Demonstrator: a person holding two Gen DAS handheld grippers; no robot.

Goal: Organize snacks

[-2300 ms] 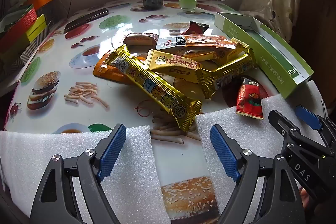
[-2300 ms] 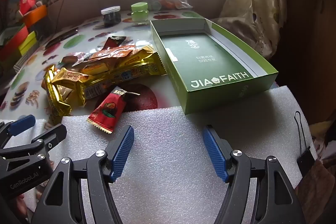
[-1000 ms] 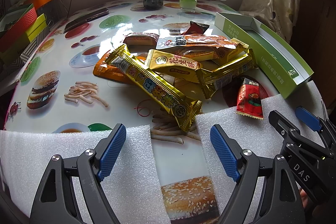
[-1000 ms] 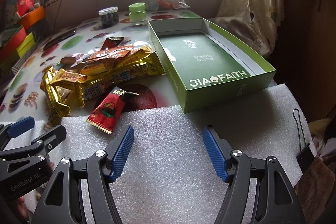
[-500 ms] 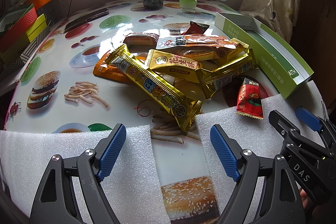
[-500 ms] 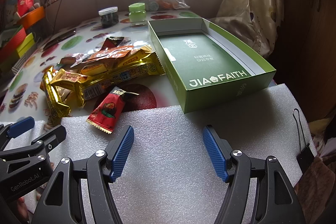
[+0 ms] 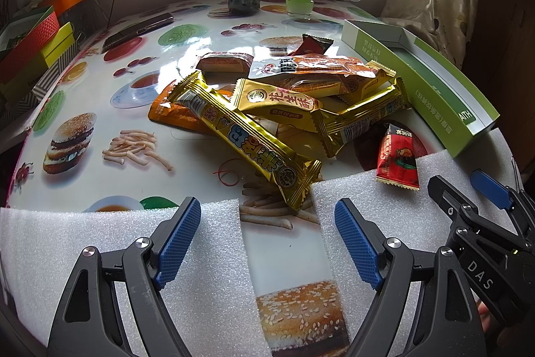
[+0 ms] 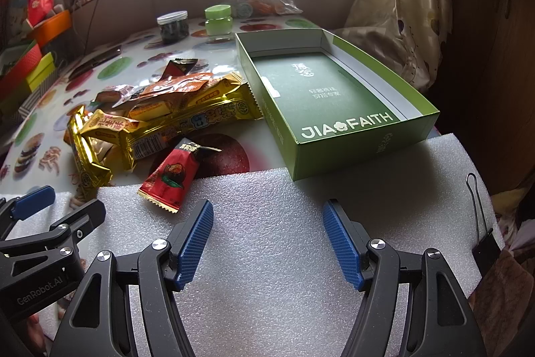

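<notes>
We take the green box [image 8: 334,109] as the reference landmark; it sits open on the printed table [image 7: 140,62]. The snack pile [image 7: 281,102] of gold and orange wrappers lies just left of the box. The red packet [image 8: 172,176] lies left of the box's near corner, its lower end resting on the white foam sheet [image 8: 284,240]. We hold the left gripper [image 7: 267,243] wide open and empty over the foam, left of the box. We hold the right gripper [image 8: 267,243] equally wide open and empty, near the box's front wall.
</notes>
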